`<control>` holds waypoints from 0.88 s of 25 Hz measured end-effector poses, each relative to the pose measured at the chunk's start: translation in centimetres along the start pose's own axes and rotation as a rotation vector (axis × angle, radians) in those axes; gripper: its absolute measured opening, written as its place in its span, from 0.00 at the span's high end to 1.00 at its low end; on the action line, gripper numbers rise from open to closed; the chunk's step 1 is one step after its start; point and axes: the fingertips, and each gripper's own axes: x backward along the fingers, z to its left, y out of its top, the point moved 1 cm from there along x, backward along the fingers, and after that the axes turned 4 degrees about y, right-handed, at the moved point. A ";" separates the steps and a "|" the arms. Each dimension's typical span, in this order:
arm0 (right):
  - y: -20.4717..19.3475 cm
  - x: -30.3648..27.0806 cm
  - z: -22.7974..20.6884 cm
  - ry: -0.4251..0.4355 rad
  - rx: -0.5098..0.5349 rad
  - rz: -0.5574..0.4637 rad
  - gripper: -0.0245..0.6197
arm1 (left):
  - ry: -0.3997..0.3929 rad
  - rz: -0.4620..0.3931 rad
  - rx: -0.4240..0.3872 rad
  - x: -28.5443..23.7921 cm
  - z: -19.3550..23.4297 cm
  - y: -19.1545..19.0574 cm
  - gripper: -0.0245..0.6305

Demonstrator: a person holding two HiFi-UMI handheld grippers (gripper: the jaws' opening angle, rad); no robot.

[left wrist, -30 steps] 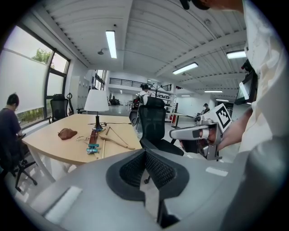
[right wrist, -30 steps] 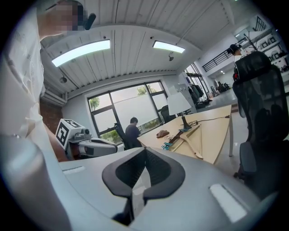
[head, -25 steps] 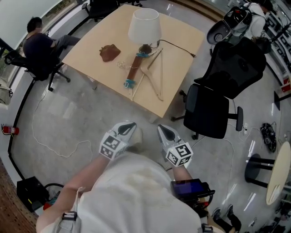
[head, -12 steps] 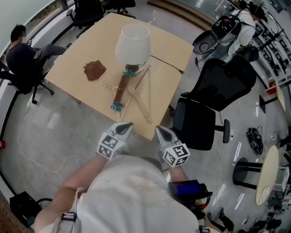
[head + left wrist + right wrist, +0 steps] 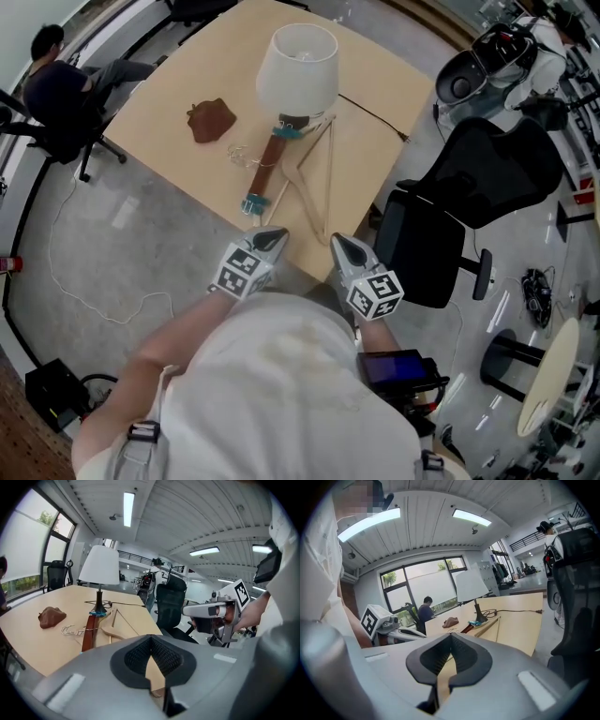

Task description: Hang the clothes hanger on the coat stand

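A wooden clothes hanger (image 5: 328, 178) lies flat on the light wooden table (image 5: 375, 103), next to a brown rod with blue ends (image 5: 265, 164). Both show again in the left gripper view, the hanger (image 5: 117, 625) and the rod (image 5: 89, 632). My left gripper (image 5: 275, 236) and right gripper (image 5: 339, 242) hover side by side at the table's near edge, short of the hanger. Each one is shut with nothing between its jaws, as seen for the left gripper (image 5: 151, 639) and the right gripper (image 5: 451, 637). No upright coat stand is in view.
A white-shaded lamp (image 5: 297, 61) stands behind the hanger, its cord running right. A brown pouch (image 5: 210, 120) and a wire hook (image 5: 239, 153) lie to the left. A black office chair (image 5: 469, 187) stands right of the table. A person (image 5: 56, 89) sits at far left.
The table has come nearer in the head view, and both grippers now reach its near edge. Both stay shut and empty.
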 end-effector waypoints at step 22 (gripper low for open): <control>2.7 -5.1 -12.3 0.330 -0.035 0.162 0.94 | 0.433 0.243 0.688 -14.8 7.0 -4.3 0.71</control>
